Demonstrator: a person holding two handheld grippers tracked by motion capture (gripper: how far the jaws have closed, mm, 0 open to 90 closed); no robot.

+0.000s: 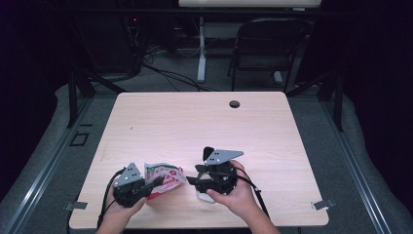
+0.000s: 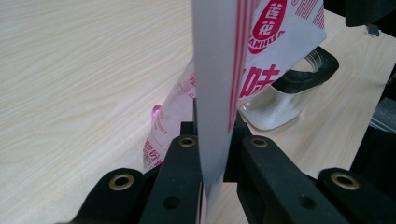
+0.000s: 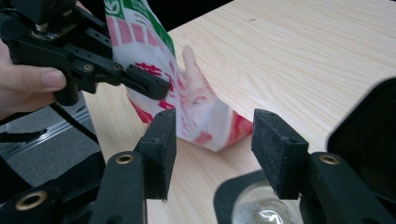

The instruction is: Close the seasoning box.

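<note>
A red, white and green printed bag (image 1: pixel 168 176) stands on the table near its front edge. My left gripper (image 1: pixel 155 182) is shut on the bag's edge; in the left gripper view the jaws (image 2: pixel 212 130) pinch the white fold of the bag (image 2: pixel 261 42). My right gripper (image 1: pixel 192 174) points left toward it and is open. In the right gripper view its gripper (image 3: pixel 217 135) frames the bag's lower corner (image 3: pixel 196 112) without touching it. A glass jar (image 2: pixel 280 107) of white grains with a black rim sits just under the right gripper (image 3: pixel 261 210).
The light wooden table (image 1: pixel 195 122) stretches far and wide behind both hands, with a small round hole (image 1: pixel 234 104) near its back edge. A folding chair (image 1: pixel 265 44) and cables stand on the floor beyond the table.
</note>
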